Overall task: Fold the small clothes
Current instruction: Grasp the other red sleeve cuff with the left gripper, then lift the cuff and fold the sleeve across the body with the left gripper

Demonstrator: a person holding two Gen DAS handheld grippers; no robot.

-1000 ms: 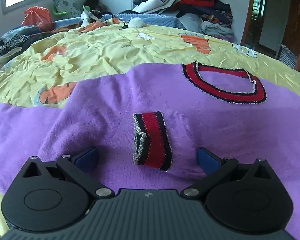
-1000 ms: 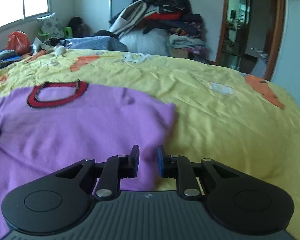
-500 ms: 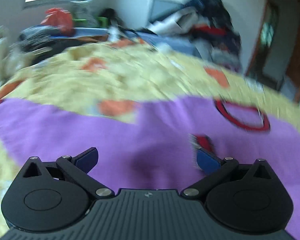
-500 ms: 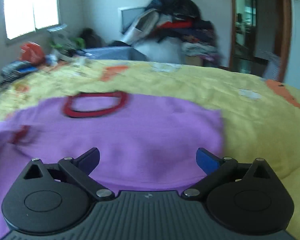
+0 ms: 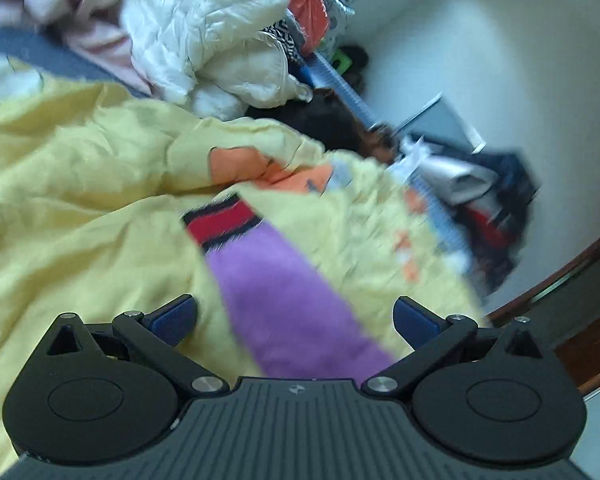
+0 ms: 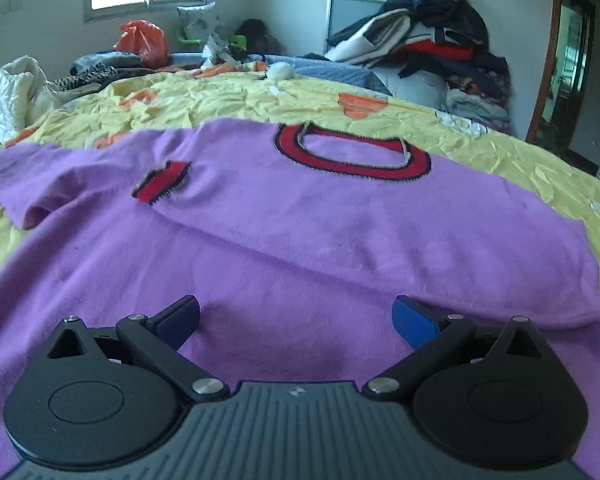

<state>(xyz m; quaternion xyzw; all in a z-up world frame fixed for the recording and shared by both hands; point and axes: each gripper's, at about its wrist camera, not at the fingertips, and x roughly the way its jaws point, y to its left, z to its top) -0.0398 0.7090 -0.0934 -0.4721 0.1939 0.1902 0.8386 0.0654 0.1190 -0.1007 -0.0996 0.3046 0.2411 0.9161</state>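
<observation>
two grippers, both spread wide and empty. right gripper (image 6: 296, 314), pinched narrow a second ago, now low over the purple sweater (image 6: 300, 240), spread flat on the yellow bedspread (image 6: 240, 100) with one red-cuffed sleeve (image 6: 162, 186) already folded across the chest. left gripper (image 5: 296, 318) swung away from that sleeve, tilted, now over the other sleeve (image 5: 284, 296) lying out on the bedspread; probably next to fold in. white padded jacket (image 5: 204, 36) and clothes pile (image 6: 432, 44) well clear; nothing blocking.
</observation>
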